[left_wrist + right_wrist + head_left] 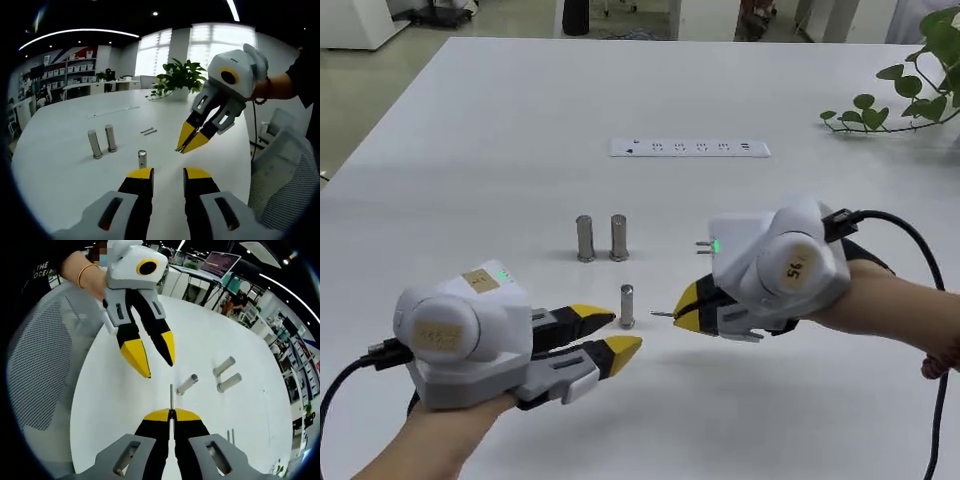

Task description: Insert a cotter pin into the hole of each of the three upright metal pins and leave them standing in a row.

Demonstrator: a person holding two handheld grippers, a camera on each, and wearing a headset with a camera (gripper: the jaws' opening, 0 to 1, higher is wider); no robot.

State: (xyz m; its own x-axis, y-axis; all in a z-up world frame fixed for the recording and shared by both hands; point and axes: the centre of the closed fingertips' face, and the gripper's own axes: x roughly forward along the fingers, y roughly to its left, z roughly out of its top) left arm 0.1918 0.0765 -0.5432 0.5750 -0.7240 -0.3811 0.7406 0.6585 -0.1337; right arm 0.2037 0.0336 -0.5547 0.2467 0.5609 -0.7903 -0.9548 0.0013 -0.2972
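Three upright metal pins stand on the white table: two side by side (585, 238) (619, 237) and one nearer (627, 305). My right gripper (684, 307) is shut on a thin cotter pin (662, 314), whose tip points at the near pin from a short gap to its right. The right gripper view has the cotter pin (171, 397) sticking out of the shut jaws toward the near pin (186, 384). My left gripper (610, 332) is open just left of that pin, holding nothing. In the left gripper view the near pin (142, 159) stands just beyond the left gripper (168, 175).
A white power strip (690, 148) lies farther back on the table. A green plant (910, 90) trails over the far right corner. Spare cotter pins (148, 131) lie on the table beyond the metal pins.
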